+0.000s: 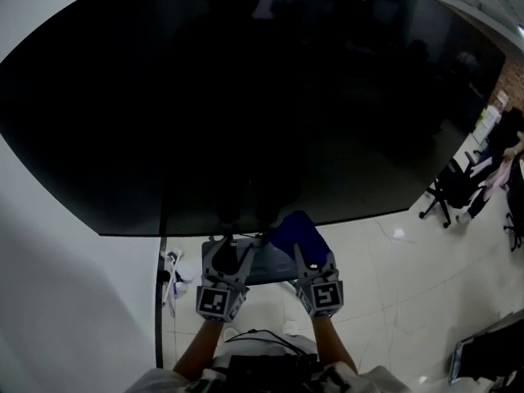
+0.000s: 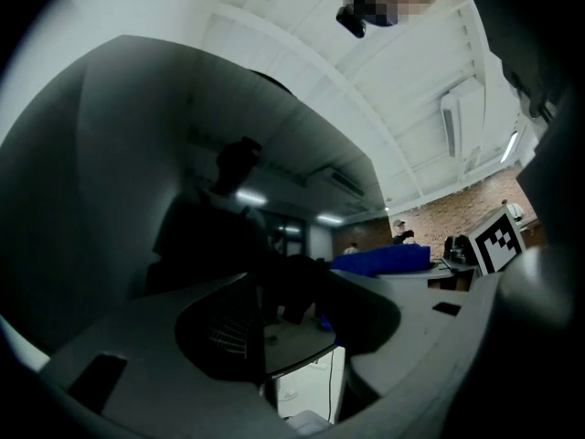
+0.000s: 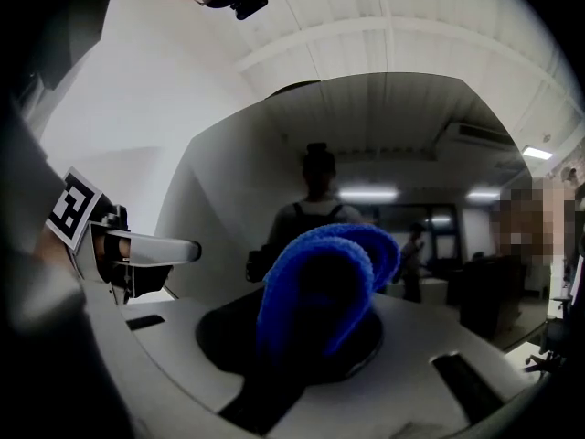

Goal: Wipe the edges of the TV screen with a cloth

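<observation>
The TV screen (image 1: 246,97) is large, black and glossy and fills most of the head view; its bottom edge runs just above both grippers. My right gripper (image 1: 304,248) is shut on a folded blue cloth (image 1: 296,232), and the cloth's top reaches the screen's bottom edge. In the right gripper view the blue cloth (image 3: 320,282) sticks up between the jaws of the right gripper (image 3: 315,314), with the screen (image 3: 393,154) behind it. My left gripper (image 1: 231,249) is beside it on the left, open and empty. The left gripper view shows the left gripper (image 2: 306,293) facing the screen (image 2: 164,190), with the cloth (image 2: 384,261) to its right.
A dark TV stand post (image 1: 160,301) and a white thing with cables (image 1: 173,268) are below the screen's left part. A grey shelf (image 1: 274,266) lies under the grippers. Office chairs (image 1: 449,188) and a person (image 1: 501,142) are at the right on the tiled floor.
</observation>
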Demonstrator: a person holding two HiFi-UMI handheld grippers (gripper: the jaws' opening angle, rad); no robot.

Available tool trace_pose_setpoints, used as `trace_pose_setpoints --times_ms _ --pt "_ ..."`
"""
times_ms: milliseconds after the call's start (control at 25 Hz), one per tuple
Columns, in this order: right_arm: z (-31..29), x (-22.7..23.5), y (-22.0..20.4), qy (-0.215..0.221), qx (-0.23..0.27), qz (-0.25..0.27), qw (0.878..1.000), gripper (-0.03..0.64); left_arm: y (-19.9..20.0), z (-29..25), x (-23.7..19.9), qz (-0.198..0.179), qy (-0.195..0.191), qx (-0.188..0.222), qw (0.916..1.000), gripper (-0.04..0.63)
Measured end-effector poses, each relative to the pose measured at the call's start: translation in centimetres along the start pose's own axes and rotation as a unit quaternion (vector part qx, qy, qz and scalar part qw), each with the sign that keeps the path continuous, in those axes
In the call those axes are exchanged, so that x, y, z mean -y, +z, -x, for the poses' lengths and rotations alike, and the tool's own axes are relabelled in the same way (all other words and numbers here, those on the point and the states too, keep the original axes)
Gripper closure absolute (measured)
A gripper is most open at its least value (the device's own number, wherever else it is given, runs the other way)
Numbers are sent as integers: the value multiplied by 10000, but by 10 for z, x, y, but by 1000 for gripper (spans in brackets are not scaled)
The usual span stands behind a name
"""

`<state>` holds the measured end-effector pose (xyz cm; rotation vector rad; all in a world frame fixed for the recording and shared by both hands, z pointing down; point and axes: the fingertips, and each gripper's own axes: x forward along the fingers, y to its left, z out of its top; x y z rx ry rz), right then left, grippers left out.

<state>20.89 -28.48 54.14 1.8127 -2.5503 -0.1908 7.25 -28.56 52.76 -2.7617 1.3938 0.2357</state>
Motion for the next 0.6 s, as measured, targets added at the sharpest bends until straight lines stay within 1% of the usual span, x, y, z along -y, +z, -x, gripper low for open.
trace_pose_setpoints --times_ms 160,240,440,600 --pt "-13 -21 -1 245 46 -72 9997 531 -1 21 -22 -16 401 -84 9992 391" --pt "-18 -29 2 292 81 -76 9995 531 0 29 -31 5 555 -124 9984 391" --pt "-25 -41 2 351 56 -142 9993 531 -2 46 -48 39 806 -272 9964 390" --pt "-35 -46 1 361 12 -169 9992 531 -2 51 -64 -16 920 -307 9953 390"
